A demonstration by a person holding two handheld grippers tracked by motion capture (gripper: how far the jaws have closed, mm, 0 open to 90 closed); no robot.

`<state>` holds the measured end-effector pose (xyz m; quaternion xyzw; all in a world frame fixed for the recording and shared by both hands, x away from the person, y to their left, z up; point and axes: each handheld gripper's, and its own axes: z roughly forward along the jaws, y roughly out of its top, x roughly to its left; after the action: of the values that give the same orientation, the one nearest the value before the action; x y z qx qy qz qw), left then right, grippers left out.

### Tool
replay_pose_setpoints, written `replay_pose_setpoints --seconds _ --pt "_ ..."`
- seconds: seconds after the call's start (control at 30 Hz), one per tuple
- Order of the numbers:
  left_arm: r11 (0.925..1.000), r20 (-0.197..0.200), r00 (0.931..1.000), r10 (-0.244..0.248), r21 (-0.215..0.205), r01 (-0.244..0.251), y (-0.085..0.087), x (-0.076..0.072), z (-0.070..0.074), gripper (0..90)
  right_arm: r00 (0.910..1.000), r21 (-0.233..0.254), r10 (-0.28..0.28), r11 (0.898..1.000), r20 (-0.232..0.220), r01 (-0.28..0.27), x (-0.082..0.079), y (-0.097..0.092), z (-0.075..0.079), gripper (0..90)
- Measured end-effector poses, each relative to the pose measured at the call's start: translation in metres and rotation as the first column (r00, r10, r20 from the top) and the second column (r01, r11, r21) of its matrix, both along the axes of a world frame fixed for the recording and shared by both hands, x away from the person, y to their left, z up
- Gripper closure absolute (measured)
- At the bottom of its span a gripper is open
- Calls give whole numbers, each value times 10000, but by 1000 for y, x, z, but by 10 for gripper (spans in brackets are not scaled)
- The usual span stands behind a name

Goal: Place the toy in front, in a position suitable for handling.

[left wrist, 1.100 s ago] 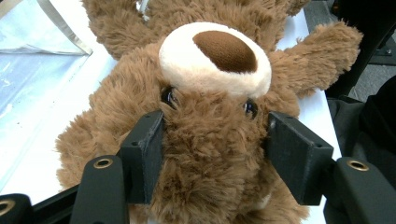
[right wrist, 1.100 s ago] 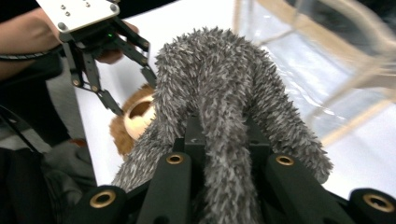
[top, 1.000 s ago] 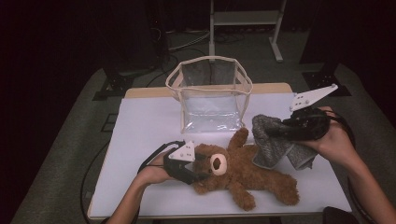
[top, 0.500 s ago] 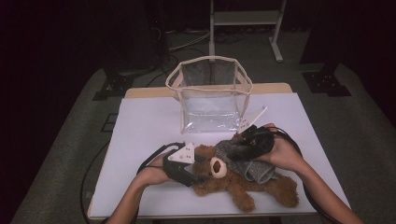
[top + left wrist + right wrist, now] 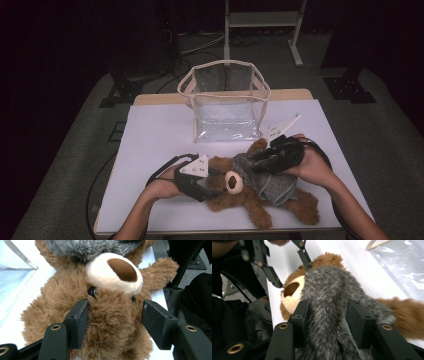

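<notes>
**A:** Teddy bear (image 5: 250,197), brown and plush, lies on its back on the white table (image 5: 150,140), near the front edge and right of the middle, its head toward the left gripper and its legs stretched off to the right.

**B:** And behind it?

**A:** A clear bag (image 5: 226,102) with cream trim stands upright, mouth open, just beyond the bear toward the far edge of the table.

**B:** What is that grey thing across the bear?

**A:** A grey furry garment (image 5: 267,180), draped over its chest and up against the back of its muzzle. In the right gripper view the grey fur (image 5: 332,302) covers the bear from beside the cream snout downward.

**B:** The grippers?

**A:** The left gripper (image 5: 113,315) has its jaws set on either side of the bear's head, pads pressed into the fur beside the eyes. The right gripper (image 5: 325,320) straddles a fold of the grey garment. Its jaws have just been opening, with the fold between them; the fur brushes both pads, but whether they still pinch it I cannot tell.

**B:** Smallest bits?

**A:** The bear's brown nose (image 5: 122,269) on its cream snout.
</notes>
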<state>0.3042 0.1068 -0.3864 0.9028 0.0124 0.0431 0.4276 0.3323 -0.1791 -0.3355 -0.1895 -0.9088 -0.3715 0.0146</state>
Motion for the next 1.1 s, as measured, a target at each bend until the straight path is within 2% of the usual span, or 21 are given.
replay_pose_setpoints --seconds 0.07,0.13,0.17,0.2,0.23,0.27,0.33,0.4,0.47,0.5,0.53,0.63,0.7,0.8,0.83,0.87,0.9,0.93,1.0,1.07,1.1 --pt "9999 171 9998 57 -95 -55 1 1 3 384 9996 46 131 9999 -253 -130 1 9 -10 559" --pt "9992 275 9994 193 -348 -184 1 2 6 373 9999 -311 146 9994 13 -146 0 21 -22 580" --pt "9983 270 9993 277 -514 -263 0 2 7 373 9999 -311 146 9994 13 -146 0 21 -22 580" --pt "9981 291 9991 310 -550 -294 -2 2 7 363 10000 -264 62 9996 13 -62 -1 23 -23 598" --pt "9987 324 9991 283 -439 -268 -4 3 7 360 9998 -266 38 9996 212 -32 -2 23 -24 631" --pt "9997 306 9994 154 -167 -149 -10 2 2 360 9991 -300 -57 9995 421 69 -5 21 -24 698" --pt "10000 331 9994 77 -65 -75 -13 1 0 361 9976 -350 -58 9994 694 82 -8 14 -23 738" --pt "10000 277 9996 45 -56 -44 -13 0 0 362 9980 -319 -136 9994 620 156 -10 11 -21 747" --pt "10000 310 9995 -13 90 10 -12 -2 1 370 9966 -199 -272 9994 776 289 -12 -5 -13 754" --pt "10000 310 9995 -13 90 10 -12 -2 1 370 9966 -199 -272 9994 776 289 -12 -5 -13 754" --pt "10000 270 9996 -53 70 51 -12 -2 0 370 9944 -144 -578 9981 880 593 -13 -15 -6 754" --pt "9998 206 9997 -162 68 160 -12 -3 -1 373 9934 -113 -758 9970 861 771 -11 -23 -3 754" --pt "9997 258 9995 -201 143 197 -13 -4 0 373 9950 -104 -710 9974 706 719 -9 -21 -6 756" --pt "9988 259 9988 -422 241 416 -14 -7 1 373 9971 -173 -282 9994 701 294 -5 0 -12 756" --pt "9988 259 9988 -422 241 416 -14 -7 1 373 9971 -173 -282 9994 701 294 -5 0 -12 756" --pt "9986 221 9986 -481 228 476 -14 -9 0 373 9977 -151 14 9999 681 -4 -1 15 -17 755" --pt "9986 221 9986 -481 228 476 -14 -9 0 373 9977 -151 14 9999 681 -4 -1 15 -17 755" --pt "9984 340 9985 -435 367 422 -12 -10 0 372 9973 -358 175 9992 715 -150 0 26 -20 755" --pt "9990 288 9989 -383 243 376 -12 -9 -1 373 9972 -386 172 9991 734 -144 0 28 -19 755" --pt "9990 273 9987 -426 177 421 -11 -9 -1 373 9976 -224 17 9997 694 -1 0 16 -16 754" --pt "9990 273 9987 -426 177 421 -11 -9 -1 373 9976 -224 17 9997 694 -1 0 16 -16 754"
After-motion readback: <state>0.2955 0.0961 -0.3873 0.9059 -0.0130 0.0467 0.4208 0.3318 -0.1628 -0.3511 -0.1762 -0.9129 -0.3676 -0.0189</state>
